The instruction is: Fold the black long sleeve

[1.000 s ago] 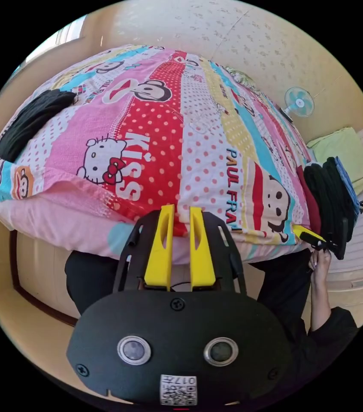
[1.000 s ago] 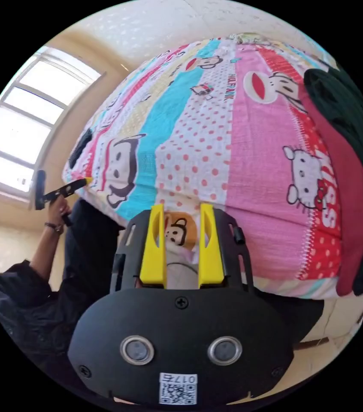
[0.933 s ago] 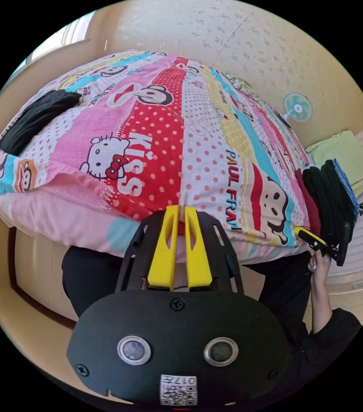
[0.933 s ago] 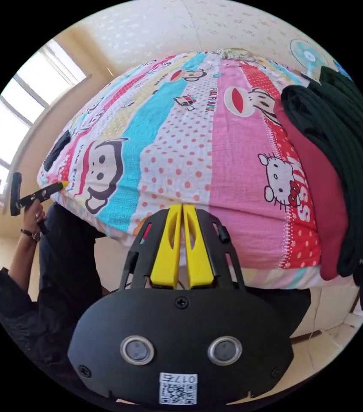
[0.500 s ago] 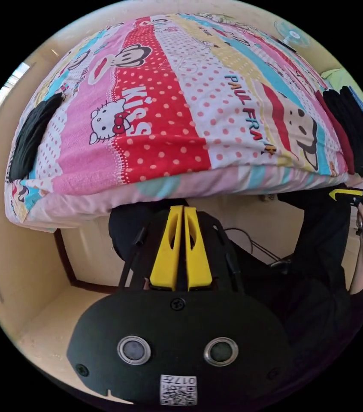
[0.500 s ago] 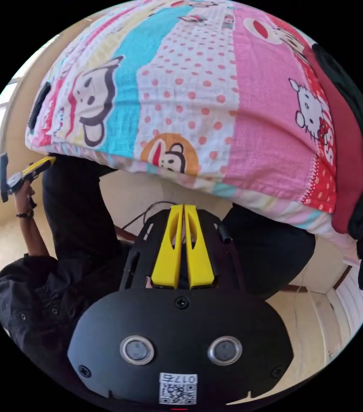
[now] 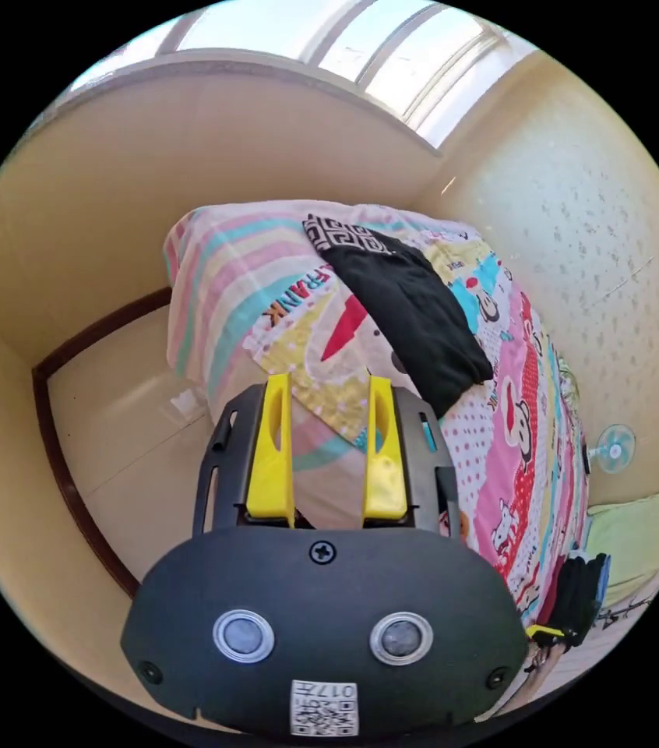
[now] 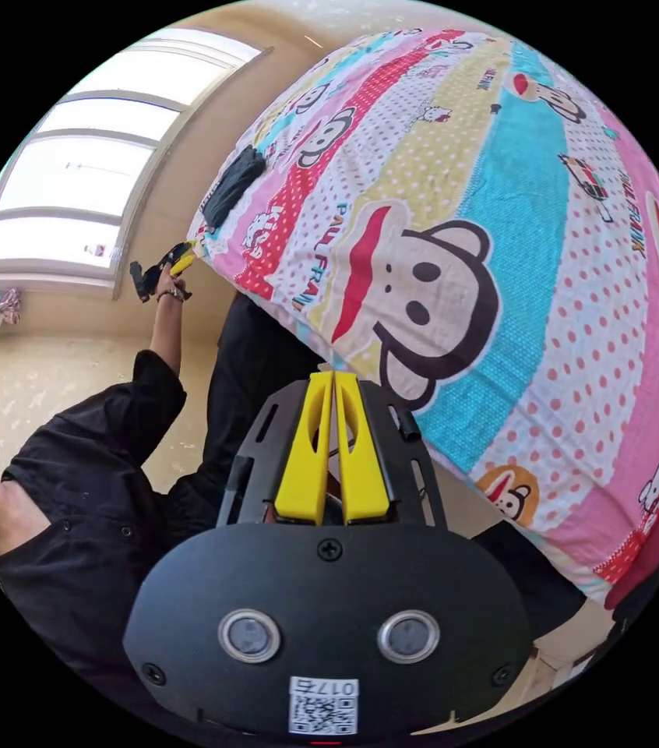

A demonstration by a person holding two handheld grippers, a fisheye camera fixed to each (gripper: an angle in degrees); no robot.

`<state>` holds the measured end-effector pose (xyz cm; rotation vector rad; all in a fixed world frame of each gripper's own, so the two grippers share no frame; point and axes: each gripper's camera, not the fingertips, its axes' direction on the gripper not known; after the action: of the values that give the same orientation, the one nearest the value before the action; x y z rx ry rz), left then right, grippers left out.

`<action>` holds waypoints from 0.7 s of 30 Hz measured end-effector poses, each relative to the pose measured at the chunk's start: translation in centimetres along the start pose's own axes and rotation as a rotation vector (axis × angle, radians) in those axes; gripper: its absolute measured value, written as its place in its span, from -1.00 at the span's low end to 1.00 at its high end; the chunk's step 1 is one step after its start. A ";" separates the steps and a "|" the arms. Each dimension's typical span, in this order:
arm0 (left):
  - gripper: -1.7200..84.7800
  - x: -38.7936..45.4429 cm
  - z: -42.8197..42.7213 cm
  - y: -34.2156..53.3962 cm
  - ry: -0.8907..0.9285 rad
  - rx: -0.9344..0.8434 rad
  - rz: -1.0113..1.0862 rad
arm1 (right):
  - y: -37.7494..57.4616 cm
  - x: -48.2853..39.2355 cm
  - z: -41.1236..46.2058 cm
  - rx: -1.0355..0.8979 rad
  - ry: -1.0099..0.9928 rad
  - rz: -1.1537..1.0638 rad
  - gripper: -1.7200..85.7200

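Observation:
A black long sleeve [image 7: 411,319], with a patterned band at one end, lies loosely bunched near a corner of the bed [image 7: 532,436] with its cartoon-print sheet. My left gripper [image 7: 329,379] hovers open just short of that corner, nothing between its jaws. In the right gripper view the same black garment [image 8: 232,187] is small and far across the sheet, and a hand holds the left gripper [image 8: 164,269] beside it. My right gripper [image 8: 333,376] is shut on nothing, off the near edge of the bed [image 8: 547,257].
A stack of dark folded clothes [image 7: 583,596] sits at the bed's far corner, with the right gripper [image 7: 546,631] beside it. A small fan [image 7: 614,448] and green bedding [image 7: 625,530] lie beyond. A window [image 8: 72,179] and tiled floor [image 7: 123,436] flank the bed. The person's black clothing [image 8: 103,499] is close.
The left gripper has gone from shut to open, and its view has swung to the bed corner with the black garment. The right gripper stays shut, its view turned across the sheet.

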<state>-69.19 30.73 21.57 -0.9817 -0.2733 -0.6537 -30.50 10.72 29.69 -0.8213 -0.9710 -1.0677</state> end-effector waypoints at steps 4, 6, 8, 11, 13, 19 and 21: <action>-0.74 1.5 -0.4 0.3 -0.218 0.086 0.216 | -2.2 0.3 1.7 -0.050 -0.129 0.050 -0.95; -0.87 2.3 -1.8 1.4 -0.300 0.127 0.314 | -3.2 0.3 1.6 -0.032 -0.194 0.066 -0.95; -0.95 1.6 -3.9 1.9 -0.294 0.165 0.371 | -4.8 -0.5 0.9 0.003 -0.231 0.048 -0.94; -0.97 -3.3 -5.5 0.2 -0.197 0.103 0.292 | -7.5 -2.4 -0.1 0.038 -0.169 -0.008 -0.93; -0.96 -8.9 -5.2 -1.5 0.099 -0.010 0.086 | -9.6 -3.6 -0.3 0.046 -0.128 -0.041 -0.92; -0.75 -10.5 -9.8 -2.7 0.148 0.088 0.078 | -20.2 -8.9 1.1 -0.044 -0.142 -0.192 -0.79; -0.65 -8.4 -9.6 -4.2 0.146 0.020 0.156 | -24.3 -11.1 1.9 -0.078 -0.168 -0.275 -0.77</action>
<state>-79.05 24.31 15.13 -0.9214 -0.0728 -0.5754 -56.15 9.18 22.06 -0.8684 -1.2153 -1.2941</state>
